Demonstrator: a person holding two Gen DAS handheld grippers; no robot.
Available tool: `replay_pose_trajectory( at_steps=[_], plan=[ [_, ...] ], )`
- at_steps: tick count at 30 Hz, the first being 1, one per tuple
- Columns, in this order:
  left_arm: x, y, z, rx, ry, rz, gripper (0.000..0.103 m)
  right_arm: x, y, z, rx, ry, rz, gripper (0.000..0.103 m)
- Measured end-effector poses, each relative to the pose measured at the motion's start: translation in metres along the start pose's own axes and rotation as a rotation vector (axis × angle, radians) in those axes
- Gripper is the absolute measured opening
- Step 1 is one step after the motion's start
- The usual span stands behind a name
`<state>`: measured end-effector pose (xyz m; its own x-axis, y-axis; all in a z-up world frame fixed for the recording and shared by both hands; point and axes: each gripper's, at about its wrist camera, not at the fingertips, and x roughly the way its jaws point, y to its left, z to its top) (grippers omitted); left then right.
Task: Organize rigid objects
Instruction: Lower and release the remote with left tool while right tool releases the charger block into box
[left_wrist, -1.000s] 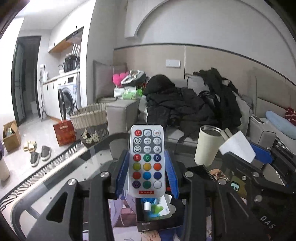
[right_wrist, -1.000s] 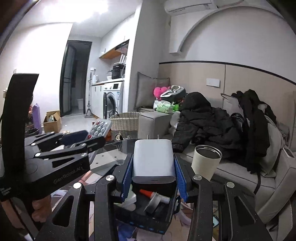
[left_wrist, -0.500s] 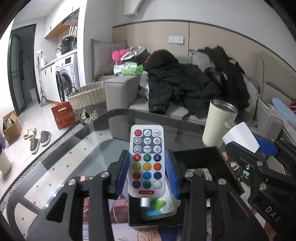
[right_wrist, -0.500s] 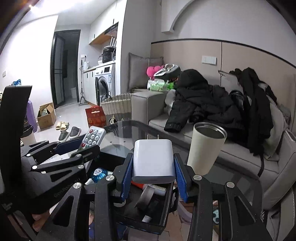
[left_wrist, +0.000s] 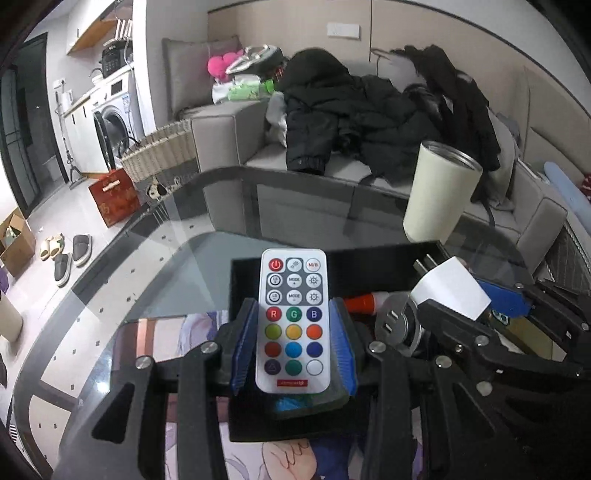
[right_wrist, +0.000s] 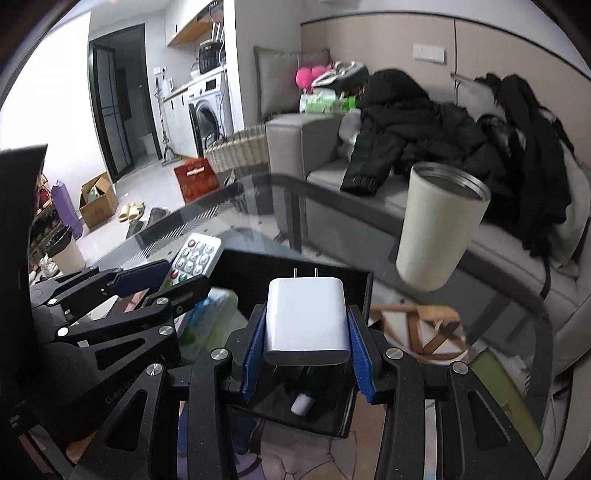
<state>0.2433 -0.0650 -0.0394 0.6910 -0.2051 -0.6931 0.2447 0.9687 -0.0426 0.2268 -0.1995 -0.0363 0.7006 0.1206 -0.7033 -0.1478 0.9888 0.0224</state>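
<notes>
Left tongs (left_wrist: 293, 345) clamped on a white remote (left_wrist: 293, 321), blue pads pressing both long edges, button side up, power button at the far end. Hanging over the near left part of a black tray (left_wrist: 332, 260) sitting on the glass tabletop (left_wrist: 166, 266).

Right tongs (right_wrist: 306, 350) gripping a white charger plug (right_wrist: 306, 319), squeezed by its two sides, prongs pointing to the far side. Also above the same black tray (right_wrist: 280, 262), just right of the remote (right_wrist: 194, 256). Both sets of tongs close together, side by side, tilted downward.

Inside the tray: an orange-capped tube (left_wrist: 364, 302), a round metal part (left_wrist: 393, 325), something blue-green (left_wrist: 291, 404) under the remote. Hard to tell more, too much covered up.

Cream tumbler (right_wrist: 439, 225) standing upright on the tabletop, far right of the tray, apart from it. Printed mat (left_wrist: 155, 332) under the tray's near left side. Grey sofa (left_wrist: 229, 129) beyond the tabletop with black jackets (left_wrist: 343, 110) piled on it.
</notes>
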Motion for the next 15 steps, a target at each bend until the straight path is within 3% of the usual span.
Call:
replay_pose_trajectory(
  at_steps=[4, 15],
  plan=[
    [0.0045, 0.0000, -0.0011, 0.006, 0.018, 0.011, 0.038, 0.0088, -0.0008, -0.0043, 0.010, 0.039, 0.010, 0.042],
    [0.0044, -0.0006, -0.0012, 0.020, 0.021, 0.015, 0.039, 0.0087, 0.0025, -0.0058, -0.004, 0.038, 0.002, 0.042]
  ],
)
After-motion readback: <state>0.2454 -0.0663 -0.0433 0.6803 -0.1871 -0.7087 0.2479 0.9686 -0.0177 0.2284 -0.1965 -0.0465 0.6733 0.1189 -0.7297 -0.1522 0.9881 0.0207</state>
